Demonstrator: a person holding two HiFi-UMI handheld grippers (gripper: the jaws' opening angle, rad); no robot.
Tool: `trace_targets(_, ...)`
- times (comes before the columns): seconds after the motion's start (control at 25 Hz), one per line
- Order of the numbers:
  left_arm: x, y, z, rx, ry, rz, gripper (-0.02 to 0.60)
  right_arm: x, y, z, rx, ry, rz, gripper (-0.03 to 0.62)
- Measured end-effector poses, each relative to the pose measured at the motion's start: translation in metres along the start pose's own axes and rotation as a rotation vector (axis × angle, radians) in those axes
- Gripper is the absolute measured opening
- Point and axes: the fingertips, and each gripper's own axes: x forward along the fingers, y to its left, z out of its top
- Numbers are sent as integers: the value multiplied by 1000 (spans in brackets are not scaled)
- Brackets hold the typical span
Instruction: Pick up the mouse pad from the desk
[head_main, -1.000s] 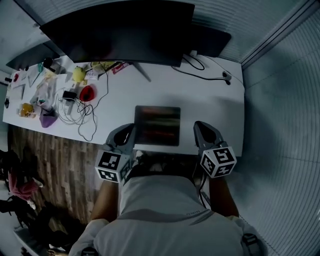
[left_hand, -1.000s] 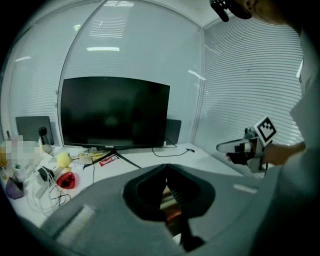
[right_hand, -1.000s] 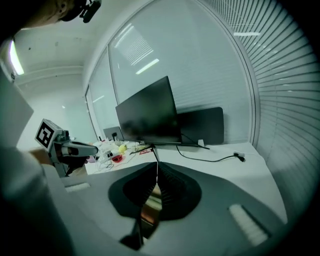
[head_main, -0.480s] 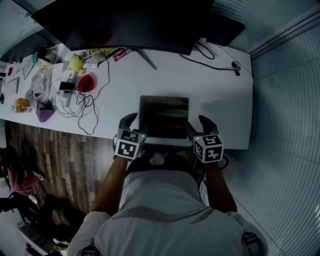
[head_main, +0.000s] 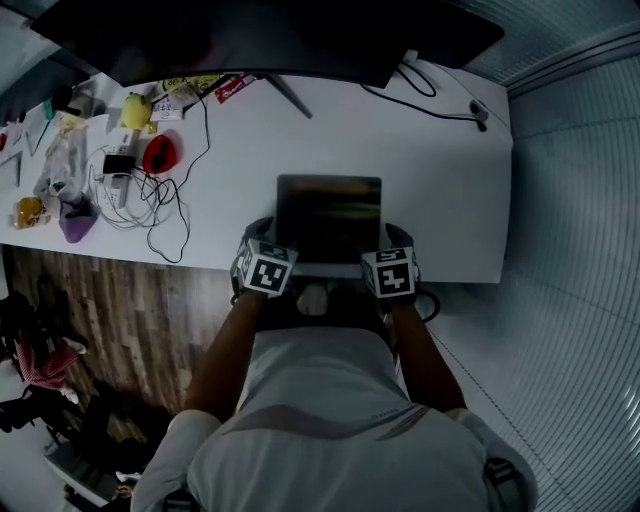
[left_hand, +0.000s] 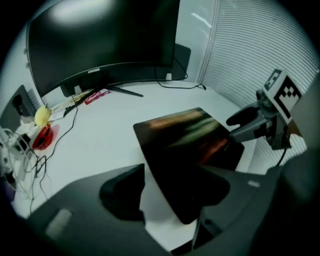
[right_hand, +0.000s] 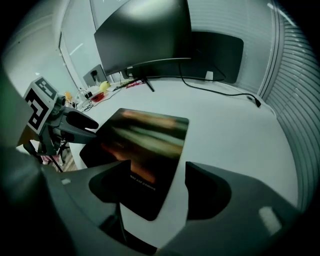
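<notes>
The mouse pad is a dark rectangle with a streaky sheen, lying flat near the front edge of the white desk. My left gripper stands at its near left corner and my right gripper at its near right corner. In the left gripper view the pad has its near corner between the jaws of the left gripper; nothing presses on it. In the right gripper view the pad lies likewise between the jaws of the right gripper. Both sets of jaws are opening and stand wide.
A large dark monitor stands at the desk's back. Cables, a red thing and a yellow thing clutter the left side. A cable runs at the back right. Wooden floor shows left of the person.
Both grippers have come down and forward from in front of the desk edge to the pad's near corners. Their jaws have opened.
</notes>
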Motion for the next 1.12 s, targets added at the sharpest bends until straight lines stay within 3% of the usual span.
trace_targets(0.28,5,0,1,-52,15,16,253,10,2,-4,-3,17,-34,347)
trace_targets(0.4,8,-8,3,-52,26,1,289,12,9,-4,-11,14,-32,293)
trace_targets(0.48,10,-12,2,-53,37,10,310,13,10,-5,-4,14,-33,291)
trace_targets(0.68,10,-11,2,-76,48,34,280,13,11,-4,-2,20,-44,282)
trace_targets(0.84,8,-14,1,-84,46,31,247,11,27,-5,-22,14,-51,141)
trace_targets(0.88,8,-18,1,-82,46,25,210,11,29,-5,-25,11,-54,120)
trace_targets(1.0,9,-36,0,-34,37,35,89,11,32,-7,-34,-6,-45,104)
trace_targets(1.12,3,-40,3,-26,2,17,67,6,37,-3,-51,-37,-10,72)
